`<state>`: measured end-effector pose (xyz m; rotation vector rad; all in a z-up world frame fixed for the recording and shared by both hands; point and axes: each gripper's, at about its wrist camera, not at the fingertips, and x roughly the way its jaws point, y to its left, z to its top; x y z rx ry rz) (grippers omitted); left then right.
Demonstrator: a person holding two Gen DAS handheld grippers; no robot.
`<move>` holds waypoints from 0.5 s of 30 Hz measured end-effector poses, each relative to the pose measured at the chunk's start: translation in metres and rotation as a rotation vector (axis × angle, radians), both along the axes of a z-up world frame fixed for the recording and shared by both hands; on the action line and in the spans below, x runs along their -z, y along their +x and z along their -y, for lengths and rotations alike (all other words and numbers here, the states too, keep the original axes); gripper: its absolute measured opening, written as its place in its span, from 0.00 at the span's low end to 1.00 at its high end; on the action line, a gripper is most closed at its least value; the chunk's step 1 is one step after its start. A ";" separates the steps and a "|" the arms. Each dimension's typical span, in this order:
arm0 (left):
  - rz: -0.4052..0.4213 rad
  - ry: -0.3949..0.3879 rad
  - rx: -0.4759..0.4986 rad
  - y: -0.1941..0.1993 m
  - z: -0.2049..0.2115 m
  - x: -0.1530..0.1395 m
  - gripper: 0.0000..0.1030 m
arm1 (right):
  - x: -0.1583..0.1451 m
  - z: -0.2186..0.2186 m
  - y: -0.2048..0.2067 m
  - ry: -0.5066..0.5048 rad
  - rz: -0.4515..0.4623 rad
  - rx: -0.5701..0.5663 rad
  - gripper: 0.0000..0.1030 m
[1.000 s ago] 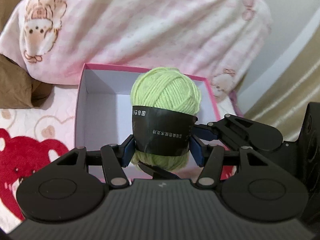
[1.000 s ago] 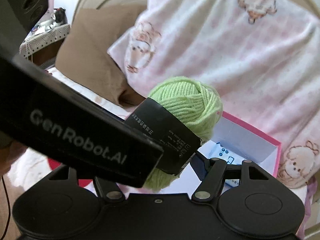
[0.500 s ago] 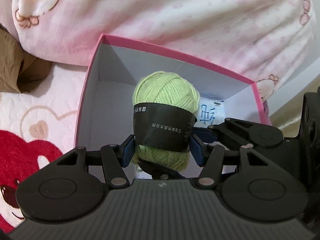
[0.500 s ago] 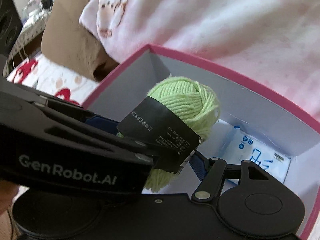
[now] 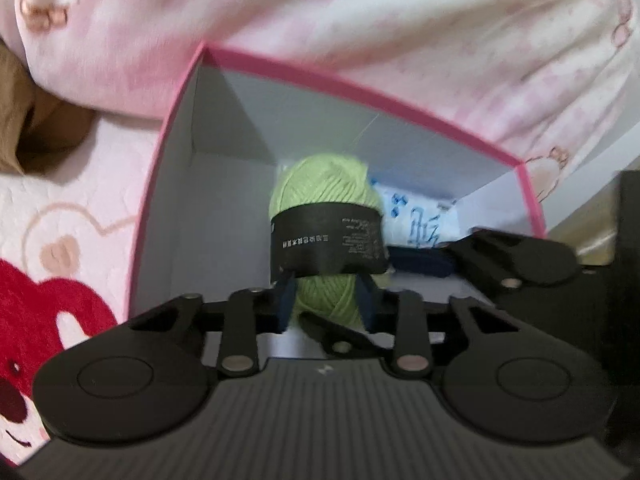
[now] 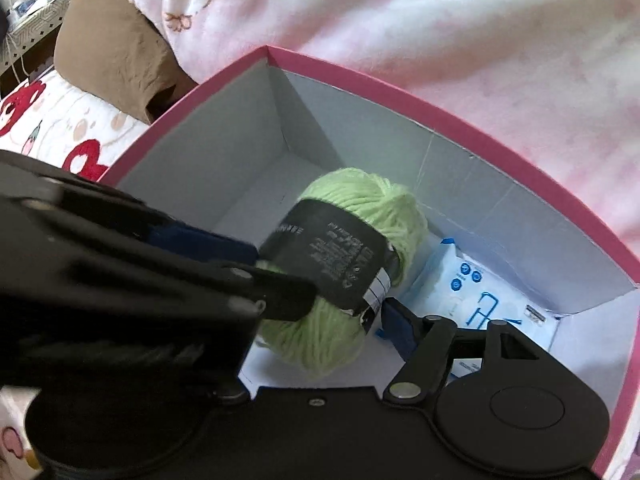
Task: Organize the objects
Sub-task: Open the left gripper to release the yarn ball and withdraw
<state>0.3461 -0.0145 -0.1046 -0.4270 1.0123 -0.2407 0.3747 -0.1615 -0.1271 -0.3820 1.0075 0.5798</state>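
A green yarn ball (image 5: 326, 216) with a black paper band sits low inside the pink-rimmed white box (image 5: 360, 92). My left gripper (image 5: 326, 300) has its blue pads against the ball's near end, below the band. In the right wrist view the yarn ball (image 6: 360, 264) lies in the box (image 6: 440, 116) between my right gripper's (image 6: 320, 300) pads; the left pad is hidden behind the left gripper's body, and the right fingertip (image 6: 394, 320) stands slightly apart from the yarn. A white and blue packet (image 6: 480, 300) lies on the box floor to the right.
A pink and white blanket (image 5: 360, 12) bulges behind the box. A brown cushion (image 6: 116, 52) lies at the left. The bed sheet with red bear prints (image 5: 52, 300) spreads left of the box.
The yarn ball has gone down into the box and both grippers have drawn back along it; the left pads have slid from the band to the ball's near end.
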 end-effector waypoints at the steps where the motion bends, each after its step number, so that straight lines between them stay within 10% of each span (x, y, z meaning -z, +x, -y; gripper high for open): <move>1: 0.005 -0.014 -0.008 0.000 0.000 0.002 0.28 | 0.000 0.001 -0.003 0.001 0.009 -0.003 0.71; 5: 0.042 -0.041 -0.021 0.001 0.002 0.003 0.28 | 0.001 0.008 0.001 -0.010 0.040 0.068 0.56; 15: 0.062 0.060 -0.002 -0.011 0.015 -0.022 0.44 | -0.020 0.017 -0.024 0.096 0.061 0.100 0.63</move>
